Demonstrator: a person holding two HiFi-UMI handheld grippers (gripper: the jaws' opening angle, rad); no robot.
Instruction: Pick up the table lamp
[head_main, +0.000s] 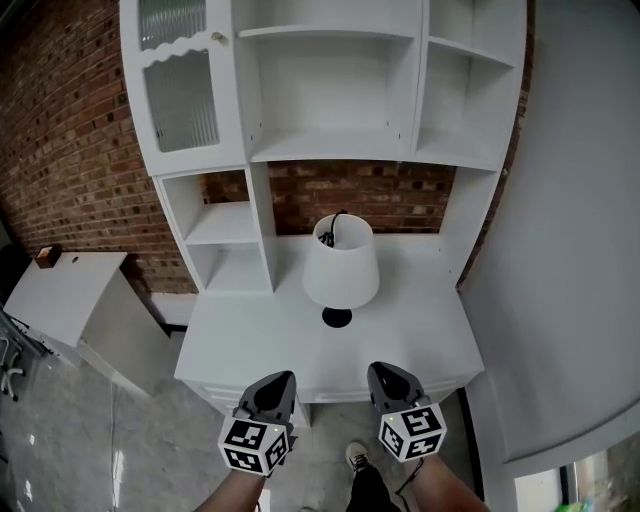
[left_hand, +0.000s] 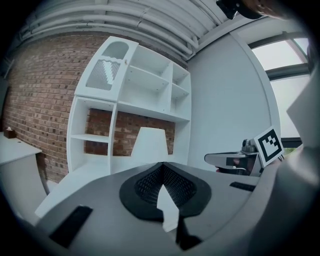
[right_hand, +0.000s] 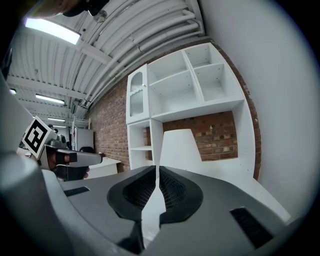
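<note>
The table lamp (head_main: 340, 262) has a white cone shade and a small black base (head_main: 337, 318). It stands in the middle of the white desk (head_main: 250, 340). Both grippers hover off the desk's front edge, short of the lamp and apart from it. My left gripper (head_main: 283, 377) is shut with nothing in it, and so is my right gripper (head_main: 380, 372). In the left gripper view the lamp (left_hand: 148, 142) rises beyond the closed left gripper (left_hand: 161, 165). In the right gripper view the lamp (right_hand: 180, 145) stands just past the closed right gripper (right_hand: 158, 167).
A white hutch with open shelves (head_main: 330, 150) and a glass door (head_main: 182, 98) sits on the desk against a brick wall (head_main: 60, 150). A lower white side table (head_main: 60, 295) stands at the left. A white wall (head_main: 580, 250) closes the right side.
</note>
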